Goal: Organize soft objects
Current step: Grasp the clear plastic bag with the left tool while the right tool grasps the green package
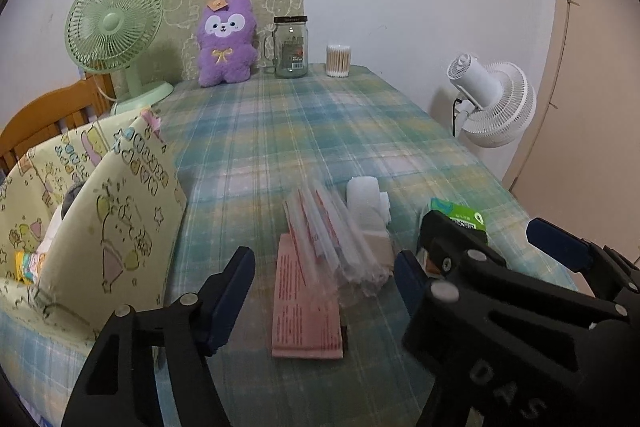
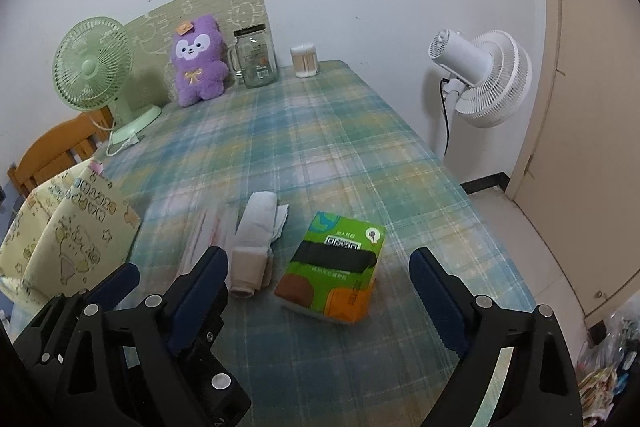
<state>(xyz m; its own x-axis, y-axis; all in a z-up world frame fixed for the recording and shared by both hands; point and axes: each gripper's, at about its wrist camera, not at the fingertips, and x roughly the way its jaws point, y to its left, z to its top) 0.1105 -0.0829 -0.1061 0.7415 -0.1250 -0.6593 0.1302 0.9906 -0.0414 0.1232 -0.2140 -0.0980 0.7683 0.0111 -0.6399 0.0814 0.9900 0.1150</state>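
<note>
Approach step, nothing picked yet. Left gripper [image 1: 324, 291] has its jaws spread, hanging over the near end of the pink packet [image 1: 306, 307], with the clear-wrapped bundle [image 1: 340, 243] lying partly on top of it; no pad contact visible. Right gripper [image 2: 320, 291] is spread wide too, lined up on the green tissue pack [image 2: 334, 267], which sits flat on the plaid tablecloth [image 2: 320, 155] between the fingers in view but clear of both. The rolled white cloth [image 2: 256, 231] lies just left of the tissue pack, touching or nearly touching the bundle; blur makes that hard to call. Likely destination is the patterned fabric bin [image 1: 100, 223] at the near left, open top, some items already inside. Next move, as I read it: each gripper drops the rest of the way, straddles its target, and closes gently, since these are soft packs that will squash. The left needs care, as the bundle could slide off the packet. Purple plush [image 1: 226, 43] sits at the far end against the wall, untouched.
</note>
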